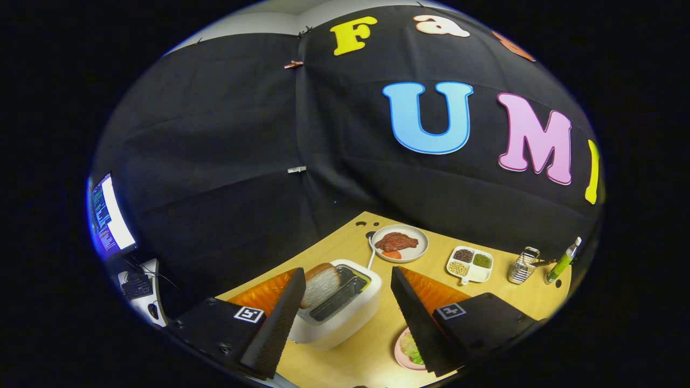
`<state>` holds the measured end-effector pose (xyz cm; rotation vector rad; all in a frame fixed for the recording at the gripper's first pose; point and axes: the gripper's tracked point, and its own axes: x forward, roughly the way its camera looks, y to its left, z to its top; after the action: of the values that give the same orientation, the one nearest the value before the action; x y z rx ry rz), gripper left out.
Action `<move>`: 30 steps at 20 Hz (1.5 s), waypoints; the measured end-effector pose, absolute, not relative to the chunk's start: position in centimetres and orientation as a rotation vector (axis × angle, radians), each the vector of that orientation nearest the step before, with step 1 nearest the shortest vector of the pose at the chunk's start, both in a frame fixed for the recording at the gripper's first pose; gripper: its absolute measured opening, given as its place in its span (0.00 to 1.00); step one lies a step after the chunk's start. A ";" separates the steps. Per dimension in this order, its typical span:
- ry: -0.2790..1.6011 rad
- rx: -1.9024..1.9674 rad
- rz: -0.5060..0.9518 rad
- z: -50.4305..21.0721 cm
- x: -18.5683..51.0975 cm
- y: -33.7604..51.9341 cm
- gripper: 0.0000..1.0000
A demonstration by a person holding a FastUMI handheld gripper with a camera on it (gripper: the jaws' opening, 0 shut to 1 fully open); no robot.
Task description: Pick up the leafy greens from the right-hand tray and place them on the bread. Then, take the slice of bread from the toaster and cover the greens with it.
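Hovering above the counter (377, 334), your claw (345, 302) stands wide apart and empty. The bread slice (319, 284) sits in the toaster (337, 318) between the fingers, near the left one. Greens (411, 347) lie on the pink plate under the right finger. I judge you must lower and close on the slice.

Even, bright light, sharp focus, strong fisheye bending toward the edges.
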<state>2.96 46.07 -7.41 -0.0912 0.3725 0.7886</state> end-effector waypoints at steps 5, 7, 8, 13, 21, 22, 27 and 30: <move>0.432 -0.153 0.844 -10.7 1.8 52.0 0.99; 0.470 -0.159 0.842 -12.5 2.2 53.6 0.99; 0.487 -0.158 0.834 -13.4 2.6 54.4 0.99; 0.524 -0.189 0.745 -16.3 5.3 55.0 1.00; 0.522 -0.330 0.719 -19.1 5.4 55.7 0.96; 0.530 -0.344 0.713 -19.5 5.3 55.4 0.88; 0.545 -0.341 0.722 -19.5 5.2 54.9 0.49; 0.587 -0.291 0.709 -19.6 5.3 54.4 0.27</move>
<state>5.30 54.41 -19.60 -0.2915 0.5868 0.7085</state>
